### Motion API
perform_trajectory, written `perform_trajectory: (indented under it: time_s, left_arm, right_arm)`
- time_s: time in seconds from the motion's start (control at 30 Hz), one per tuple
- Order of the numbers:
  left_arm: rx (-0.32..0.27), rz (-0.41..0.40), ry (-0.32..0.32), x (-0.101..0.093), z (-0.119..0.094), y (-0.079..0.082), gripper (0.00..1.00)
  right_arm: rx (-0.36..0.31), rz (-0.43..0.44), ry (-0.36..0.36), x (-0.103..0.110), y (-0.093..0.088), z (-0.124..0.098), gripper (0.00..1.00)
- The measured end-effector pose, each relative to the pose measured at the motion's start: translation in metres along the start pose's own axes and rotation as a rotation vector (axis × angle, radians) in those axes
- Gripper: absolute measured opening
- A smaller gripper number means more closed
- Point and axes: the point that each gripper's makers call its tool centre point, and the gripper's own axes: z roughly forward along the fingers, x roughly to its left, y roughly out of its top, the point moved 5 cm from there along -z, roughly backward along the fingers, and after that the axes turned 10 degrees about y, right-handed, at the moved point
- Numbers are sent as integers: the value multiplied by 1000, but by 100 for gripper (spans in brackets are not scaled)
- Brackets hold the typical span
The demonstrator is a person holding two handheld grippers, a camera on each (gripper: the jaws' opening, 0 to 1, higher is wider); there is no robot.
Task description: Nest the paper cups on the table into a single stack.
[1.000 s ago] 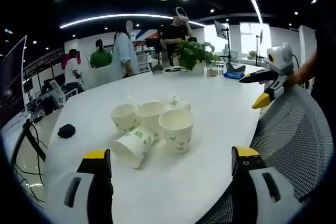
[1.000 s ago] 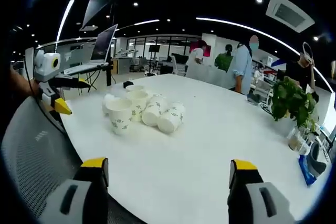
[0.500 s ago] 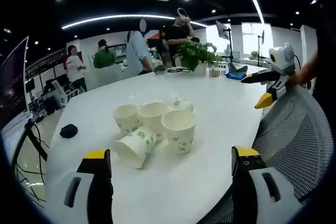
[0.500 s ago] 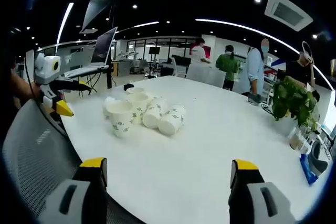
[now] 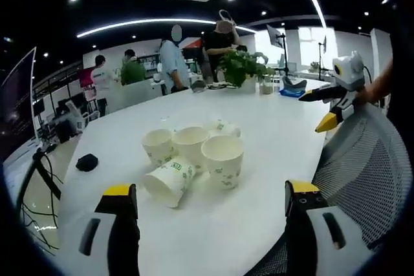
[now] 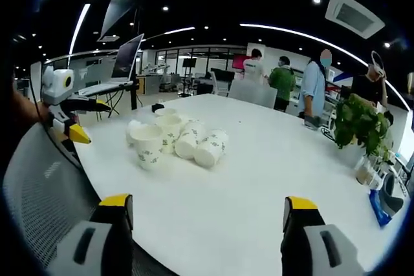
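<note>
So far nothing is nested: in the left gripper view the paper cups (image 5: 194, 159) sit as a loose cluster on the white table (image 5: 259, 127), three upright and touching one another, one toppled cup (image 5: 168, 184) lying on its side just in front of them, and another on its side behind. The left gripper (image 5: 210, 208) hovers short of the cluster with its jaws spread wide and empty; the right gripper (image 5: 333, 105) hangs off to the side of the cluster, over a mesh chair back (image 5: 362, 166). A potted plant (image 5: 242, 66) and a small black object (image 5: 86, 162) stand well apart from the cups, so nothing blocks them. In the right gripper view the cups (image 6: 174, 139) lie beyond the right gripper (image 6: 207, 221), jaws parted and holding nothing, with the left gripper (image 6: 71, 124) beside the cluster; every cup remains to be stacked
</note>
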Motion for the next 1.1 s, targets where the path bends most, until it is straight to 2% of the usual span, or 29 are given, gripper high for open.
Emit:
perform_trajectory:
  time_s: [0.23, 0.47, 0.63, 1.1]
  left_arm:
    - [4, -12, 17, 3, 0, 0, 93]
    - [9, 24, 28, 3, 0, 0, 92]
    - [15, 13, 41, 6, -1, -1, 92]
    - [10, -6, 0, 1, 0, 2, 99]
  right_arm:
    - [-6, 3, -7, -1, 1, -1, 98]
    - [-11, 5, -12, -2, 1, -2, 97]
    - [-13, 5, -15, -2, 1, -2, 97]
    - [-20, 11, -27, -4, 3, -3, 98]
